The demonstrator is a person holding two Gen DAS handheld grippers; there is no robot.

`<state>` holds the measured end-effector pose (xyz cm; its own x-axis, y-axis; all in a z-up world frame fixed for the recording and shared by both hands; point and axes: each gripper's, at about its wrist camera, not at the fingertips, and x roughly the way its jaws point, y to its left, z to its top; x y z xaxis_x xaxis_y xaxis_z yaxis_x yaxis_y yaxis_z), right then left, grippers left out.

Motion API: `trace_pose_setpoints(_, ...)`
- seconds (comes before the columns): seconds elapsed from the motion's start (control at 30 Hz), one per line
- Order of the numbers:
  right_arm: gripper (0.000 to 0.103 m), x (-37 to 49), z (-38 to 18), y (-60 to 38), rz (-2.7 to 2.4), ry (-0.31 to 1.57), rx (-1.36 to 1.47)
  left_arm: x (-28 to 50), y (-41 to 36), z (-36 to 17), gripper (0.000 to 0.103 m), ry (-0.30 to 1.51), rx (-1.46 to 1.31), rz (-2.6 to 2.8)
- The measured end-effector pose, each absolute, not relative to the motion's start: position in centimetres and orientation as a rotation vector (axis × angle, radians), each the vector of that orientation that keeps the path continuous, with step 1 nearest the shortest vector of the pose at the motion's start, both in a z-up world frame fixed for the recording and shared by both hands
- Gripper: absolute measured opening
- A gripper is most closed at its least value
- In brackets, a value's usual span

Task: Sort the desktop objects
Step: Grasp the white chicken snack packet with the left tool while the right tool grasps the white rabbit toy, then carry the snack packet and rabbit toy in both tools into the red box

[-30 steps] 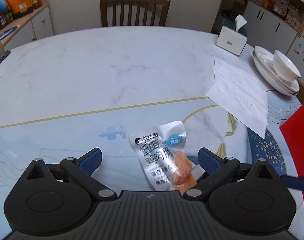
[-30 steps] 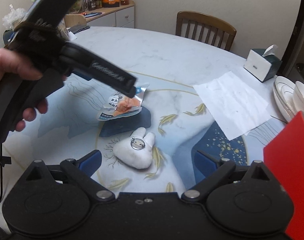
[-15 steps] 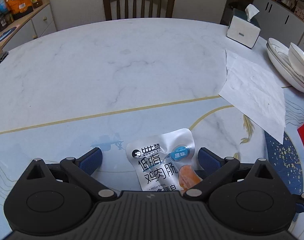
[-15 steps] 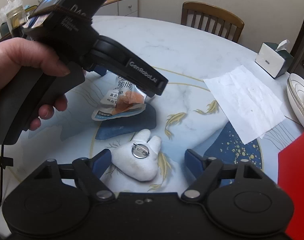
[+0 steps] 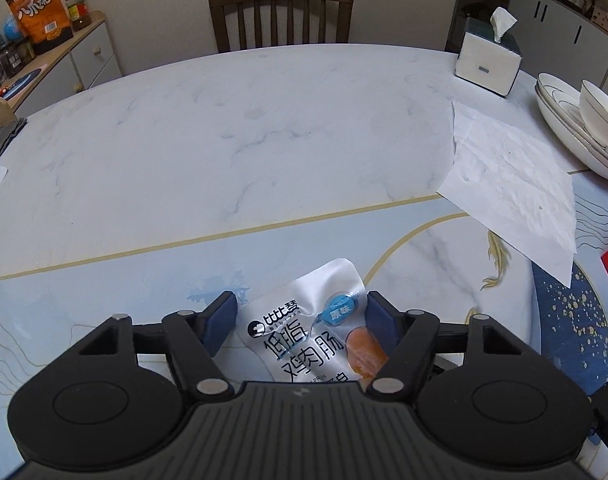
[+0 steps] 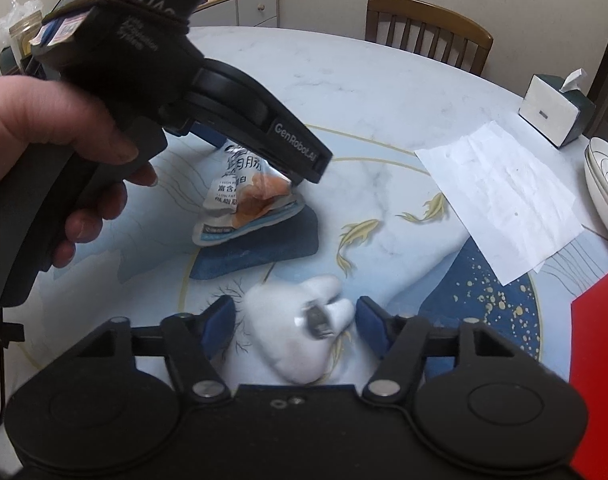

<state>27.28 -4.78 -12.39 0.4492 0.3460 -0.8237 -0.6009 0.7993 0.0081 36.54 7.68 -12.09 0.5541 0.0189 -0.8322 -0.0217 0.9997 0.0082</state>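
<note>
Desktop objects, sorting barely begun: silver foil snack pouch with orange sausage print [image 5: 315, 336] and white plush tooth-shaped toy with metal pin back [image 6: 300, 332] both lie on the marble-and-blue patterned table [image 5: 224, 152], neither lifted. Left gripper [image 5: 300, 320]: jaws closing, pouch between, right pad touching its edge. Right gripper [image 6: 296, 320]: jaws closing around toy, not yet pressing.

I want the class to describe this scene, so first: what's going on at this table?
A person is sorting items on a marble table, one hand-held gripper in each hand. The left hand-held gripper is closing around a silver snack pouch; the pouch looks lifted at one end in the right wrist view. The right hand-held gripper is closing around a small white plush toy with a metal pin. Whether either pad presses yet is unclear.
</note>
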Motion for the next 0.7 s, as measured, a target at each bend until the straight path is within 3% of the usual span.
trace_pose_setpoints(0.3, 0.055, 27.5, -12.1, -5.4, 0.601, 0.935, -0.282, 35.8, 8.2, -11.9, 0.059, 0.976, 0.003, -0.015)
trace_pose_setpoints(0.7, 0.053, 26.7, -10.9, -7.8, 0.567, 0.942, -0.236, 33.2, 8.4, -11.6, 0.056, 0.991, -0.015, -0.052)
